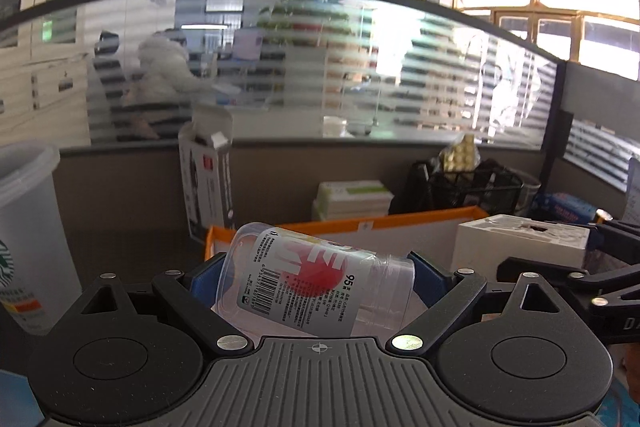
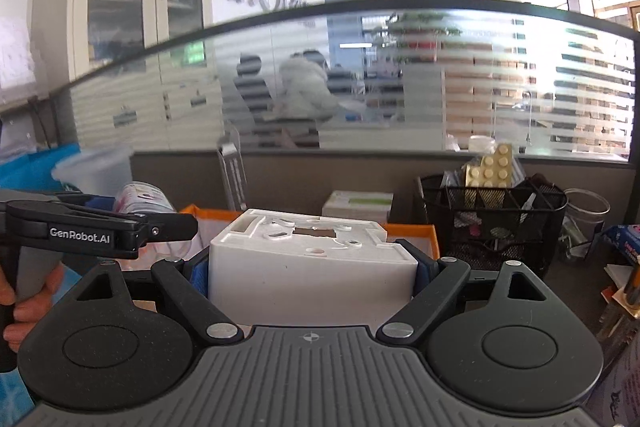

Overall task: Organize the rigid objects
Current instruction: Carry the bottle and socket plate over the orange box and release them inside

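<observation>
Behind orange bin [image 1: 384, 221] — frosted partition [image 1: 320, 67]

wrist cams low, level, close | shared: glass partition [image 1: 304, 67]

Two held things side by side before the partition

The jar [image 1: 316, 283] lies tilted between the left tongs [image 1: 318, 279], left of the block [image 2: 310, 263] clamped in the right tongs [image 2: 312, 267]. Behind both sits the tray [image 1: 400, 223]; behind that, stacked boxes [image 1: 354, 199], with the mesh basket [image 2: 492, 223] to their right. A cup [image 1: 28, 239] stands far left.
</observation>
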Demonstrator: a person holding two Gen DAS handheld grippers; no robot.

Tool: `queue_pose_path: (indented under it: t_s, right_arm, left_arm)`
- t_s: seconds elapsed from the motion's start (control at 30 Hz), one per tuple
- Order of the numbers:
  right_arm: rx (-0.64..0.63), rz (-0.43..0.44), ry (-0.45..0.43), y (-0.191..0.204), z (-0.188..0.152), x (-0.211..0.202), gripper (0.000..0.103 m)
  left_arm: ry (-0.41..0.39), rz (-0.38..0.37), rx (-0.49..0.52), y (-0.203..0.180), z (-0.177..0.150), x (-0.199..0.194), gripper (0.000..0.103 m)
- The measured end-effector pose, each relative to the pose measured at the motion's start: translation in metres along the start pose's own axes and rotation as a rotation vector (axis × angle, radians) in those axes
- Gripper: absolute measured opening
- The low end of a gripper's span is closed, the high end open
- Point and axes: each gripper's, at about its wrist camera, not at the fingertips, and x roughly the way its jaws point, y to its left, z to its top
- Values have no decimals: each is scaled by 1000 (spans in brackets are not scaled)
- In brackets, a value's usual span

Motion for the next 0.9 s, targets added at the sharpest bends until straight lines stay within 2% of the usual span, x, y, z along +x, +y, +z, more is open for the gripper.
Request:
queue_pose_path:
  t_s: [0.53,0.9]
  right_arm:
    - [-93,-62,128,14,-20,42,86]
    - [-59,-65,185,13,-28,47,86]
  left_arm:
    - [127,19,63,-5,-18,31,94]
    - [163,54,128,-12,-23,33,98]
